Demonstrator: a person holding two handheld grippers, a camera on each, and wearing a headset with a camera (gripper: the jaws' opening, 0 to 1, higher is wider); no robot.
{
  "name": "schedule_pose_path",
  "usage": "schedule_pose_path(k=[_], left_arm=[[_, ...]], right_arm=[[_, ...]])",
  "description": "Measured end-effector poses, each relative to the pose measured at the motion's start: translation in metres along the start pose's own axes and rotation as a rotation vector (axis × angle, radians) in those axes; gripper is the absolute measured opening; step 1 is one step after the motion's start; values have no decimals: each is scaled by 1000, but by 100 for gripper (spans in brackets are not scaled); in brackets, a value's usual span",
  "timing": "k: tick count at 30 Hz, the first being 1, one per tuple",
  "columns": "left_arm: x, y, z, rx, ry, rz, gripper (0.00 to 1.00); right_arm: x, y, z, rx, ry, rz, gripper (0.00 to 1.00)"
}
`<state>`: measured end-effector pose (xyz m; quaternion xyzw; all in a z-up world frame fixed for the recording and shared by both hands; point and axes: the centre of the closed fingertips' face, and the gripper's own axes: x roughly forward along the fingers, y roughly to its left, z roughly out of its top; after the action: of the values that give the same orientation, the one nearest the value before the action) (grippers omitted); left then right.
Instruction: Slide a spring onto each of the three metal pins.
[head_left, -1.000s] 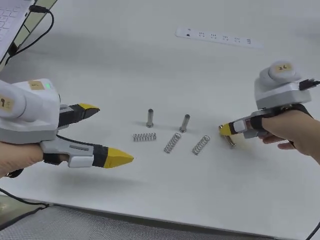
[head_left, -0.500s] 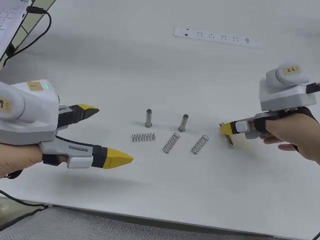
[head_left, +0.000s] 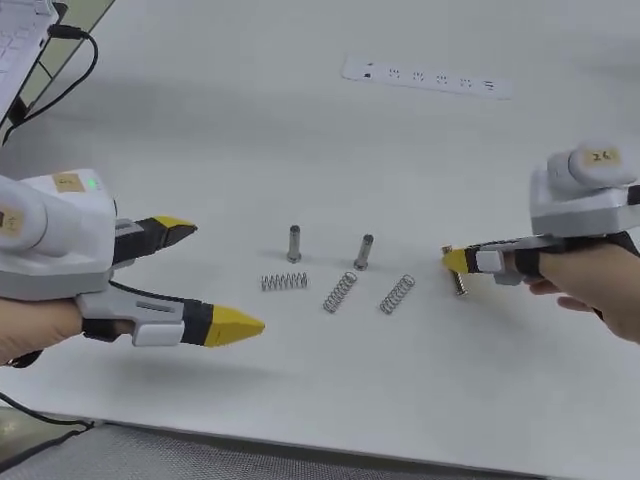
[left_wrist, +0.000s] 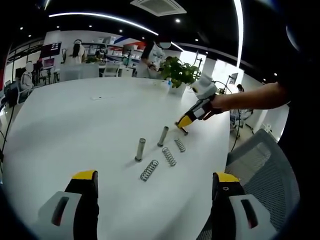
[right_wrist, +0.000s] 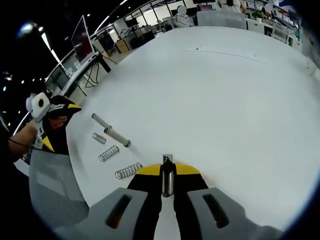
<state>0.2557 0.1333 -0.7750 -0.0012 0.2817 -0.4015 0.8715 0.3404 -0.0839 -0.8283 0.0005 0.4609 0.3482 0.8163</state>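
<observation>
Springs (head_left: 340, 290) lie in a row of three on the table (head_left: 300, 120), at 6 o'clock from the two standing pins (head_left: 294, 243). My right gripper (head_left: 452, 261) pinches the third pin (right_wrist: 167, 180), at 3 o'clock from the row. I think I should hold that pin steady and line a spring up straight with its end. My left gripper (head_left: 218, 276) hangs at 9 o'clock, jaws spread wide, holding nothing.

Plain white matte surface (head_left: 330, 400); short silver-grey metal pins (head_left: 294, 243); silver coiled-wire springs (head_left: 284, 282). Both left gripper (head_left: 225, 276) & right gripper (head_left: 452, 262): white bodies, black fingers (head_left: 190, 318) w/ yellow tips. At back, long white plastic power strip (head_left: 427, 79).
</observation>
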Motion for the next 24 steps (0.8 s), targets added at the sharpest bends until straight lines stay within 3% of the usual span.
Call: schedule_pose_path(k=[24], left_arm=[[0,-2,1,4,0,0,92]], right_arm=[[-7,-1,11,-27,-120,-7,5]])
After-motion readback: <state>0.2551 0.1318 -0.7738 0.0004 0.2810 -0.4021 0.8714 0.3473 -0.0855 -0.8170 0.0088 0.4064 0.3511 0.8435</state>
